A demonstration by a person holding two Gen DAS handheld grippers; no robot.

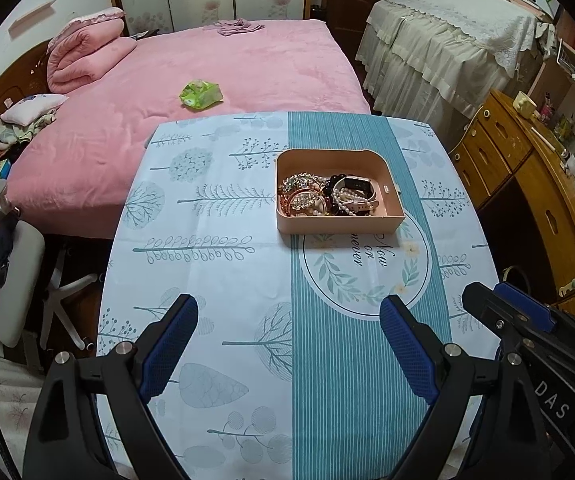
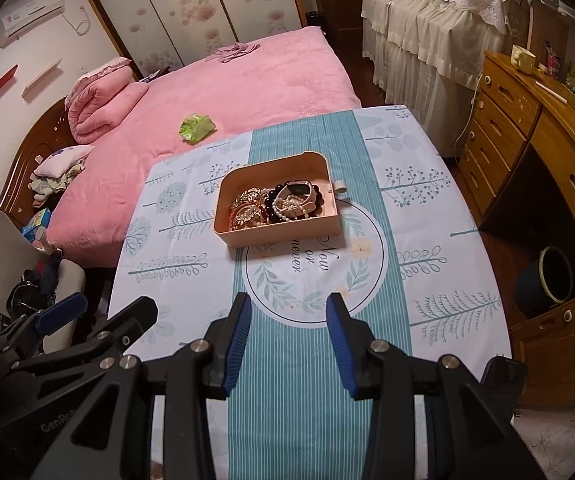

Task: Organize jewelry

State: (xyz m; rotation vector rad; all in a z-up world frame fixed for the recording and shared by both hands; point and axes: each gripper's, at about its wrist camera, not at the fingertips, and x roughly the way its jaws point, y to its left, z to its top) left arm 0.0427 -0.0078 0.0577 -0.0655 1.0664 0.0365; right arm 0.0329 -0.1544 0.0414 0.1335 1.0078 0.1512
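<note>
A pink tray stands on the far half of the table. It holds a heap of jewelry: gold pieces, pearl strands, dark beads and a white watch. My left gripper hovers over the near part of the table, open wide, nothing between its blue pads. My right gripper hangs beside it, its jaws apart and empty, well short of the tray. Each gripper shows at the edge of the other's view.
The table wears a pale blue and teal leaf-print cloth. A pink bed with a green packet lies behind it. A wooden desk with drawers stands at the right, a chair at the left.
</note>
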